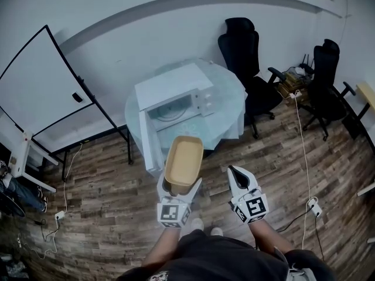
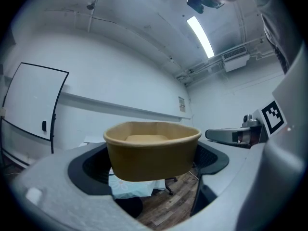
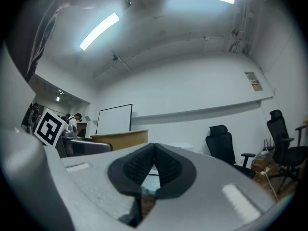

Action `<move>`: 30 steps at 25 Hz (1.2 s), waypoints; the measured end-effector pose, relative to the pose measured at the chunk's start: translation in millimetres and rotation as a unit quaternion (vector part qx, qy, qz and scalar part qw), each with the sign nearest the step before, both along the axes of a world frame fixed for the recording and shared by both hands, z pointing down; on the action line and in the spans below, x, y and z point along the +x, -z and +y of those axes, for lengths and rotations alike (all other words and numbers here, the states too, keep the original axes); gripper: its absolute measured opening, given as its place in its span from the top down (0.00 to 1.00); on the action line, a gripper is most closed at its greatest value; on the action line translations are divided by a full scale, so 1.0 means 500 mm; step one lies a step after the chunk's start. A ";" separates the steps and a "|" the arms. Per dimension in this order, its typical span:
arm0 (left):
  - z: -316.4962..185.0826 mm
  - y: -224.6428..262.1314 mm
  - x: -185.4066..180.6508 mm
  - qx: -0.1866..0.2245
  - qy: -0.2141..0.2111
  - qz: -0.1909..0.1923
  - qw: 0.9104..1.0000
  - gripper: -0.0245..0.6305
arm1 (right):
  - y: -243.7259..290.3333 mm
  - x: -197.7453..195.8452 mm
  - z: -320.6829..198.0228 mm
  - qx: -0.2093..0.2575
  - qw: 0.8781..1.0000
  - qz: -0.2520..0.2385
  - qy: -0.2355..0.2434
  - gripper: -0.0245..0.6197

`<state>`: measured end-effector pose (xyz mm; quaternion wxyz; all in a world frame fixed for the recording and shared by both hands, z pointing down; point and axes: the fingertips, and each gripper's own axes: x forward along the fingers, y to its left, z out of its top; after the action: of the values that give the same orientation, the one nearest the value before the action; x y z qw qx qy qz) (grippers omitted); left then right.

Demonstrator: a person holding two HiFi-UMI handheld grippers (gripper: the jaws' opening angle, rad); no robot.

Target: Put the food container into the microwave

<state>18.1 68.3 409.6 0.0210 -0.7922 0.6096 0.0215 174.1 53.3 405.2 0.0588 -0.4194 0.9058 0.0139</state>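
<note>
Wood-plank floor (image 1: 105, 198) in an office room, with a whiteboard (image 1: 41, 92) and black office chairs (image 1: 246, 51) at the edges. Ahead of both grippers is a round table (image 1: 231, 113) carrying the white microwave (image 1: 173, 89). Its door (image 1: 149, 142) hangs open on the side nearer the left gripper, so the cavity (image 1: 173, 111) faces the person.

Left gripper (image 1: 179, 185) pinches the food container (image 1: 183, 161) – a tan, open-topped tub. In the left gripper view the two dark pads (image 2: 91, 167) press on its opposite side walls and the tub (image 2: 151, 150) sits roughly level, rim up. It looks empty, though the far inner part is hard to read. The side-wall grip probably keeps the open top up and the long end pointing forward, ready to slide into the cavity.

Right gripper (image 1: 233, 172) is just beside the left one, on its right, carrying nothing. Its pads (image 3: 166, 165) are pressed together with no gap at the tip. It likely stays off to the side so the path to the opening is free.

Container is in the air, well short of the microwave – judged step: carrying toward the open cavity, placement not yet done. Next move needs the tub kept level and lined up with the opening, clear of the door edge. Risk: the thin walls flex under the squeeze and the tub slips or tilts.
</note>
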 end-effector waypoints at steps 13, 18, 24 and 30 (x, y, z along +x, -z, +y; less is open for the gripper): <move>-0.138 -0.024 -0.030 -0.010 -0.008 0.008 1.000 0.16 | -0.002 -0.053 -0.123 -0.003 1.000 0.017 0.013 0.96; -0.190 -0.026 -0.057 -0.011 -0.009 0.015 1.000 0.16 | 0.003 -0.093 -0.181 0.000 1.000 0.024 0.017 0.96; -0.252 -0.036 -0.082 -0.015 -0.014 0.023 1.000 0.16 | 0.000 -0.142 -0.251 -0.001 0.999 0.030 0.018 0.96; -0.301 -0.060 -0.086 -0.021 -0.037 0.021 0.999 0.16 | -0.006 -0.188 -0.320 -0.005 0.999 0.036 0.013 0.96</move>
<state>-25.2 -82.1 439.5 -0.0090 -0.8141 0.5801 0.0263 79.9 -106.7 408.2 0.0239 -0.4066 0.9130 0.0236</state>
